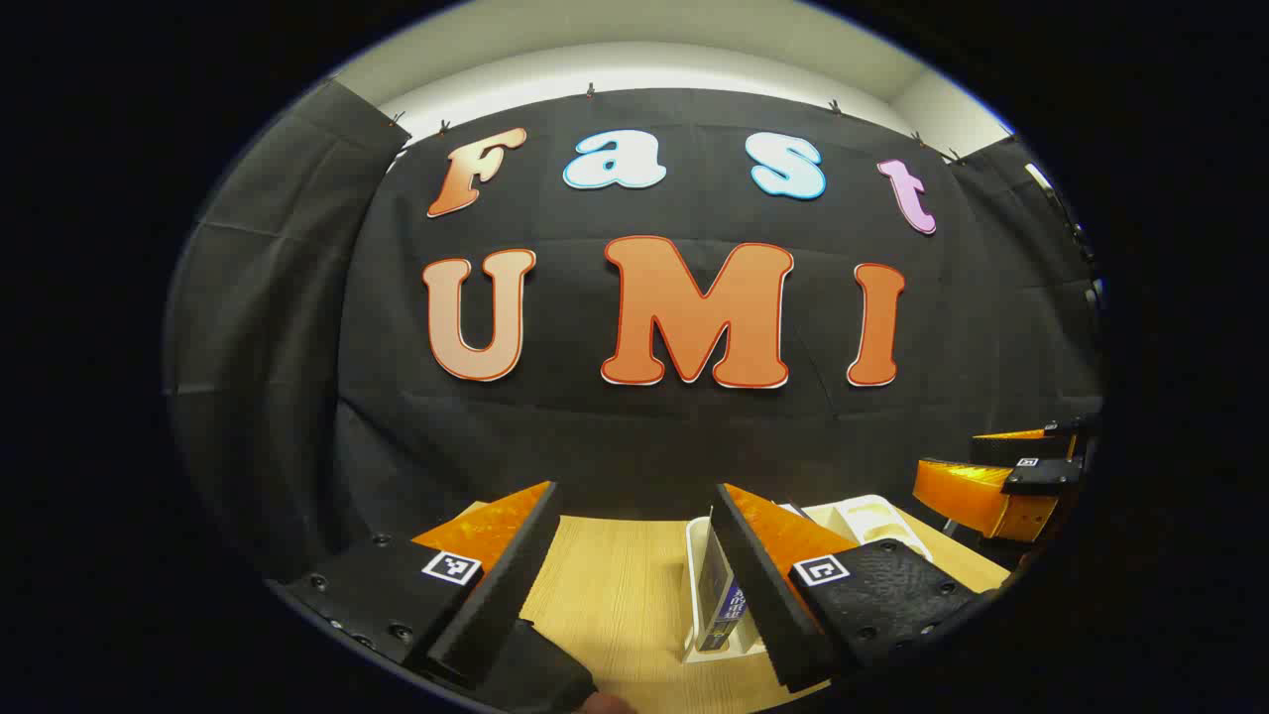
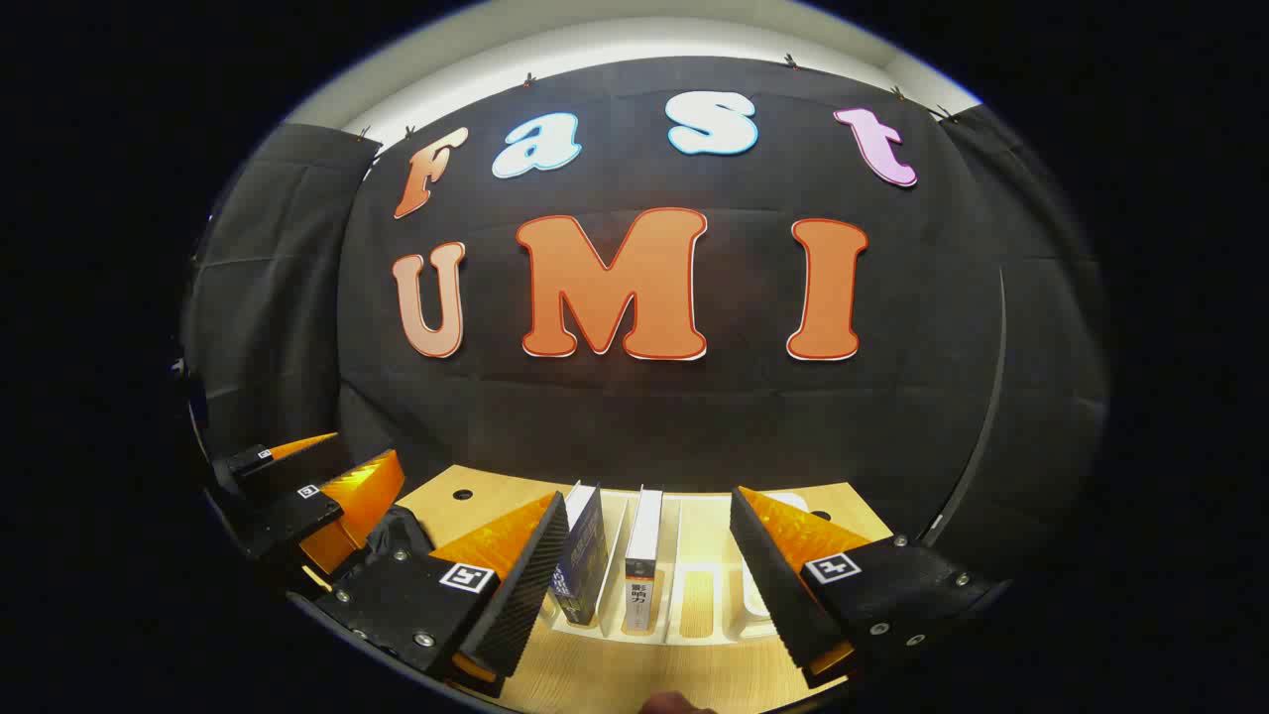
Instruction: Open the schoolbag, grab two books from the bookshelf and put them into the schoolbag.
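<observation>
Two books stand upright in a white rack (image 2: 699,595) on the wooden table: a blue one (image 2: 583,560) and a white-spined one (image 2: 642,550). My right gripper (image 2: 649,496) is open above the table's near edge, and both books lie in the gap between its fingers, closer to the left finger (image 2: 516,575), untouched. My left gripper (image 1: 634,491) is open too, holding nothing; the blue book (image 1: 719,595) sits in the rack (image 1: 697,555) just inside its right finger (image 1: 763,585). A dark lump (image 1: 540,674), perhaps the schoolbag, lies low between the left gripper's fingers.
The left gripper (image 2: 317,486) hovers off to the left in the right gripper view, with a dark shape (image 2: 402,531) below it. The right gripper (image 1: 981,476) hangs at the far right in the left gripper view. The black cloth wall closes off the table's far edge.
</observation>
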Demonstrator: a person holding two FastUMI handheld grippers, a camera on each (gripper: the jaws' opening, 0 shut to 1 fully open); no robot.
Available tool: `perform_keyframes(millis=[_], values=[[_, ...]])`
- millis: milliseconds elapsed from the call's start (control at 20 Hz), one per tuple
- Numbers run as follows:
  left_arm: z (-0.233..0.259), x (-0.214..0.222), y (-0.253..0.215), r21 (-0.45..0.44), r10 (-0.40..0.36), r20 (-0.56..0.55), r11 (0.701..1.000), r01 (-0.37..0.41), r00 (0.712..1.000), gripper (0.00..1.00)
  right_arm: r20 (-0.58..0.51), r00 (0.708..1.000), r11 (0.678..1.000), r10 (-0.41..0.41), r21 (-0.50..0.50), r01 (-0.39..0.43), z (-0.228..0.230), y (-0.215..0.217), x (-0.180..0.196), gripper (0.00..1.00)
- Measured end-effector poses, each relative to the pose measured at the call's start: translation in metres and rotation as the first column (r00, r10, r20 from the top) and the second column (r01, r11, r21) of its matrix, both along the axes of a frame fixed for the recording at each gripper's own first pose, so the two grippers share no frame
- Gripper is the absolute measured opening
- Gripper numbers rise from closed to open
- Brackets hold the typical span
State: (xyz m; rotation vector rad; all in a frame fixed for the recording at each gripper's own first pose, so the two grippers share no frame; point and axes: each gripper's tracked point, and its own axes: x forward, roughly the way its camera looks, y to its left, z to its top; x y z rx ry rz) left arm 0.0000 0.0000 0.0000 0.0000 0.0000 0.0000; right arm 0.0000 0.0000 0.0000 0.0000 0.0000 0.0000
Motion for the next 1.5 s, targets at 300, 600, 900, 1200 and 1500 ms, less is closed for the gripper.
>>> perform_keyframes(millis=[300,600,900,1200,1500], values=[[0.002,-0.001,0.002,0.01,-0.009,0.008,1.0,0.009,1.0,0.99,0.008,1.0,1.0,0.006,0.002,-0.006,0.003,0.003,0.0,0.98],[0.002,0.0,0.002,0.013,-0.017,0.001,1.0,0.017,1.0,0.99,-0.001,1.0,1.0,0.005,-0.009,-0.005,0.0,0.007,0.001,0.98],[0.002,-0.001,0.007,0.016,-0.006,0.011,1.0,0.006,1.0,0.99,0.002,1.0,1.0,-0.003,-0.008,0.003,-0.001,0.007,0.004,0.98],[0.003,-0.003,0.005,0.032,-0.015,0.023,0.999,0.014,1.0,0.99,-0.001,1.0,1.0,-0.005,-0.013,0.005,-0.003,0.005,0.004,0.98],[-0.018,-0.013,0.006,0.182,-0.016,0.002,0.983,0.016,1.0,0.99,-0.014,1.0,1.0,-0.011,-0.028,0.011,-0.011,-0.004,0.011,0.98]])
